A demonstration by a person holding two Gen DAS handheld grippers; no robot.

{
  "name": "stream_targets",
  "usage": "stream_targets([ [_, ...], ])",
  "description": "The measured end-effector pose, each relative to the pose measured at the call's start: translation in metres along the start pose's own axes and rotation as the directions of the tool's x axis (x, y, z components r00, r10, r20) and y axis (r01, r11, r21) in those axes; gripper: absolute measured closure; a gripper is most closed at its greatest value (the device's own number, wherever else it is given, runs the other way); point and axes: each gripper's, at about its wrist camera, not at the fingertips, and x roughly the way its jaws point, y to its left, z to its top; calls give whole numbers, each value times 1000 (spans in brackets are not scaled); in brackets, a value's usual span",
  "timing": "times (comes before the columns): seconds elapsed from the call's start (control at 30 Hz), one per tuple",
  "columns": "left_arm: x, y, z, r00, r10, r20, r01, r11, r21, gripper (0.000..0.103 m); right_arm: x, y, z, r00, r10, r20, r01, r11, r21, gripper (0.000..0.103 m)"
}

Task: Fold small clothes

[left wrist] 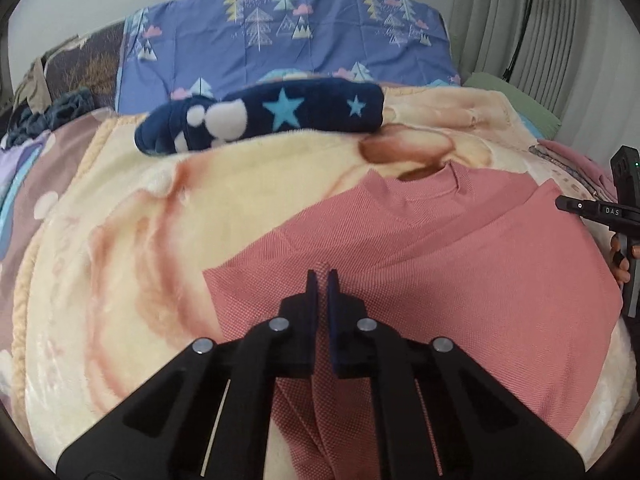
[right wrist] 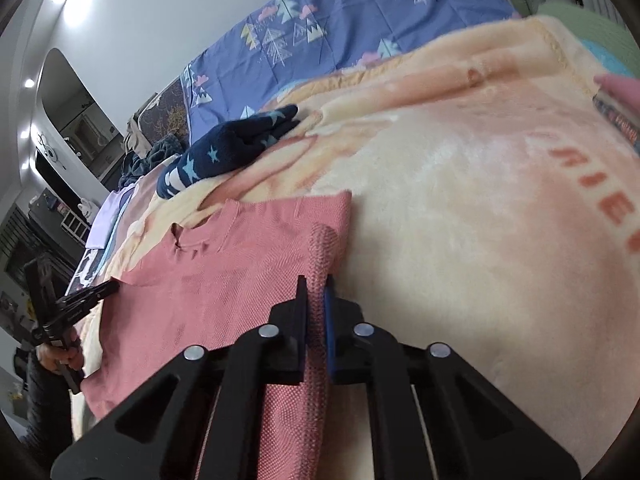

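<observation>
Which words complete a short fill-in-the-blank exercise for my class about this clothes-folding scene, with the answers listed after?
1. The garment being folded, the sweater, is ____ in colour.
2. The right tongs are shut on a fold of the ____.
3. The navy fleece item beyond the sweater is patterned with light blue ____.
4. Everything lies on a cream blanket, and behind it sits a blue pillow printed with ____.

Answers: pink; sweater; stars; trees
</observation>
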Motion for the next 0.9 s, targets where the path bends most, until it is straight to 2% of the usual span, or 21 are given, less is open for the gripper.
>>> stream_targets([
  [0.17, -42, -6, 7, 995, 4, 103, -3, 1000, -17, 99, -27, 23, 2, 996, -2, 90, 9, 997, -81, 97],
  [0.27, -66, -12, 14, 986, 12, 165, -10, 1000, -8, 99, -44, 38, 11, 987, 44, 154, -26, 993, -118, 97],
  [0.43, -85, -10, 40, 968, 84, 238, -87, 996, 5, 99, -40, 44, 41, 979, 56, 195, -36, 994, -102, 97],
  [0.5, -73, -3, 50, 967, 117, 226, -121, 993, 5, 99, -19, 39, 56, 985, 38, 169, -30, 998, -50, 97],
  [0.57, -43, 3, 58, 970, 169, 176, -175, 984, 20, 98, 6, 34, 65, 992, 13, 129, -10, 1000, -26, 96],
  [0.6, -26, 5, 59, 973, 181, 141, -187, 982, 32, 92, 18, 30, 67, 994, -21, 103, 24, 999, -25, 95],
  [0.67, 17, 11, 52, 968, 247, 53, -249, 967, 51, 89, 51, 18, 64, 990, -139, 15, 139, 990, -16, 87],
  [0.7, 37, 13, 45, 963, 268, 3, -268, 961, 63, 81, 62, 11, 59, 983, -184, -24, 184, 983, -10, 87],
  [0.73, 49, 15, 37, 962, 270, -31, -268, 961, 67, 77, 67, 5, 53, 979, -197, -50, 197, 980, 0, 87],
  [0.8, 60, 16, 22, 966, 250, -67, -246, 967, 66, 69, 63, -6, 42, 985, -162, -55, 164, 986, 25, 84],
  [0.83, 58, 14, 15, 967, 247, -64, -243, 968, 68, 66, 57, -8, 39, 987, -152, -51, 154, 988, 31, 80],
  [0.9, 41, 10, 6, 966, 258, -31, -256, 964, 69, 45, 42, -11, 32, 990, -132, -42, 133, 991, 31, 79],
])
